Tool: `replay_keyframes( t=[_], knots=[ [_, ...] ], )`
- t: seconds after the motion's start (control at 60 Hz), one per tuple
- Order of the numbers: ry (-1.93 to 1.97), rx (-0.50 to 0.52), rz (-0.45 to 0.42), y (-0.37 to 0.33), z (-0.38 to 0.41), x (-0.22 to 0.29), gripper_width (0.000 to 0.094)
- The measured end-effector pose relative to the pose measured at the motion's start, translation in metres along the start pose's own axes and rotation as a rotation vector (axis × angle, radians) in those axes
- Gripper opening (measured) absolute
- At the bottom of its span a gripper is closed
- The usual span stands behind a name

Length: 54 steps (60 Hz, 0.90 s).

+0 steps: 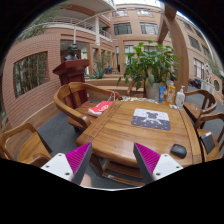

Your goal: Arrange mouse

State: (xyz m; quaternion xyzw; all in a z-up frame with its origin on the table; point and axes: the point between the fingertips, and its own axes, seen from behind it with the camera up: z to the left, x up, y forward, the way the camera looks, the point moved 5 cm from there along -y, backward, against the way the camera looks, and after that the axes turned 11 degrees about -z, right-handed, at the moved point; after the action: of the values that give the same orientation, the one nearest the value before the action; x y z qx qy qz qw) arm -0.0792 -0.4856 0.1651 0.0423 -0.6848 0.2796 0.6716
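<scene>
Gripper: the gripper (pixel 113 160) hangs above the near edge of the table, its two fingers spread well apart with nothing between them; the magenta pads (pixel 78 160) face each other across bare tabletop.
Table: a round wooden table (pixel 125 135) lies just ahead of and beyond the fingers.
Mouse: a small dark mouse (pixel 178 151) sits on the table near its right rim, just beyond the right finger and apart from it.
Mouse pad: a dark rectangular mouse pad with a pale pattern (pixel 151 119) lies flat near the table's middle, farther in than the mouse and not touching it.
Red item: a flat red thing (pixel 100 107) rests at the table's far left edge; what it is cannot be told.
Plant: a leafy potted plant (pixel 150 66) stands at the table's far side.
Bottles: small containers (pixel 172 96) stand beside the plant.
Chairs: wooden armchairs (pixel 75 100) ring the table.
Backdrop: brick building (pixel 30 60) behind the table.
</scene>
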Motion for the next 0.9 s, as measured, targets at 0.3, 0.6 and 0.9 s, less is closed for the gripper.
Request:
replay_keyframes(
  t=[0.3, 0.6, 0.9],
  knots=[
    [0.047, -0.154, 0.15, 0.0, -0.094, -0.083, 0.0854],
    [0.071, -0.416, 0.159, 0.009, -0.246, -0.12, 0.0851],
    [0.025, -0.454, 0.127, 0.053, -0.319, -0.111, 0.085]
  ],
)
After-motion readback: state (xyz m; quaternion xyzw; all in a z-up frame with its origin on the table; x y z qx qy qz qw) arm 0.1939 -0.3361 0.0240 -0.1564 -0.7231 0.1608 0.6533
